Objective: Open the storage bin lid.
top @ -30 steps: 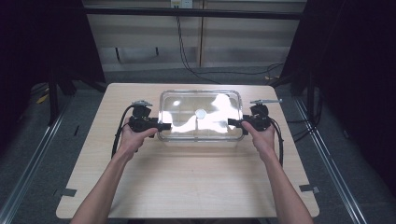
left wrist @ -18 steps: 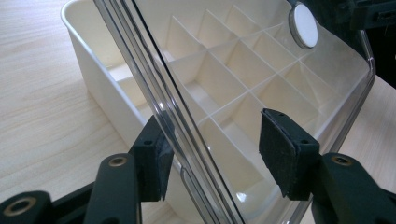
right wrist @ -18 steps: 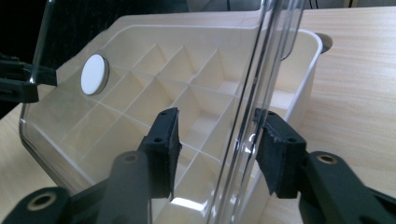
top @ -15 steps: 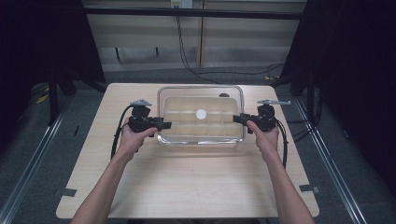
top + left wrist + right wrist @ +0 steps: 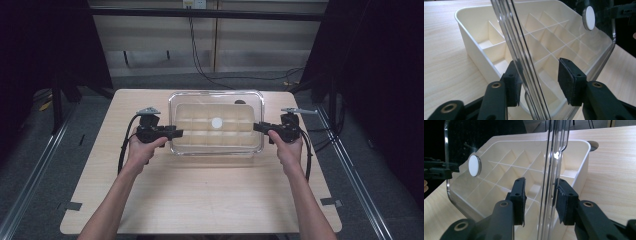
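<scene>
A clear lid [image 5: 216, 107] with a white round knob [image 5: 216, 122] lies level over a cream box [image 5: 216, 139] split into several compartments. My left gripper [image 5: 176, 133] is at the lid's left short edge and my right gripper [image 5: 259, 127] at its right one. In the left gripper view the lid [image 5: 579, 42] has its rim between the jaws of the open gripper [image 5: 540, 81], against the left pad and well clear of the right one. The right gripper [image 5: 540, 200] is open too. The lid's rim [image 5: 551, 157] is close to its right pad. I cannot tell whether the lid rests on the box [image 5: 579, 162].
The box stands at the far middle of a light wooden table [image 5: 210, 195]. A small dark round spot [image 5: 240, 102] sits on the table just behind the box. Black cables trail from both grippers along the table's sides.
The lid has gone from tilted and glaring to level over the box. My right gripper has moved outward to the right, and the left has stayed at the left edge.
</scene>
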`<state>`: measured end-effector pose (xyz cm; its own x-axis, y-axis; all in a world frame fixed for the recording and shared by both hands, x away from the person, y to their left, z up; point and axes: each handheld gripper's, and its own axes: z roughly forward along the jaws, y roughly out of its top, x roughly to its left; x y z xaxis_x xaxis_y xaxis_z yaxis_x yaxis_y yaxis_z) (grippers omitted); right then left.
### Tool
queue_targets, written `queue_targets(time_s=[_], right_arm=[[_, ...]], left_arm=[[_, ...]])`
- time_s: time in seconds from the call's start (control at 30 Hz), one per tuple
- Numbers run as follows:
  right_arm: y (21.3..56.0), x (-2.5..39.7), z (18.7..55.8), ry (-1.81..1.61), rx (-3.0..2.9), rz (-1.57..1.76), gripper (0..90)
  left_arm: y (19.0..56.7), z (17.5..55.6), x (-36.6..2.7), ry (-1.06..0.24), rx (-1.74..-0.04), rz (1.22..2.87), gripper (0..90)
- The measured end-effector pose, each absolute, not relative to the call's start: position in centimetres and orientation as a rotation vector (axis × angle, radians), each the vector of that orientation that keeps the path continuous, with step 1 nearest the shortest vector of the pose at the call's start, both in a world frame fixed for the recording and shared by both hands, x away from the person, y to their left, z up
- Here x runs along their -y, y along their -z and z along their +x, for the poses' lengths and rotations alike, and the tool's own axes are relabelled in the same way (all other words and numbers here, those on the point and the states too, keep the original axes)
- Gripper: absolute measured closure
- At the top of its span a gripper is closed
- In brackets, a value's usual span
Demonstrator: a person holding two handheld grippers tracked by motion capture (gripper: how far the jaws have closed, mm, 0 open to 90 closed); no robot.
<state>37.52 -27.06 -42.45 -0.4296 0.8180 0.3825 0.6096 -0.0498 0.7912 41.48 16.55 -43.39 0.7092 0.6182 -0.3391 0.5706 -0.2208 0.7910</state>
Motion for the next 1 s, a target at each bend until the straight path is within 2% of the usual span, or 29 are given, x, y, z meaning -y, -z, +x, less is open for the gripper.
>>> queue_targets(time_s=[0.4, 1.0], right_arm=[[42.4, 27.9, 36.1, -1.517, -2.008, 1.498, 68.4], [42.4, 27.4, 34.6, -1.544, -1.993, 1.48, 68.6]], left_arm=[[43.5, 40.3, -16.5, -0.092, -0.894, 1.875, 63.5], [43.0, 38.7, -17.0, -0.129, -0.872, 1.872, 64.7]])
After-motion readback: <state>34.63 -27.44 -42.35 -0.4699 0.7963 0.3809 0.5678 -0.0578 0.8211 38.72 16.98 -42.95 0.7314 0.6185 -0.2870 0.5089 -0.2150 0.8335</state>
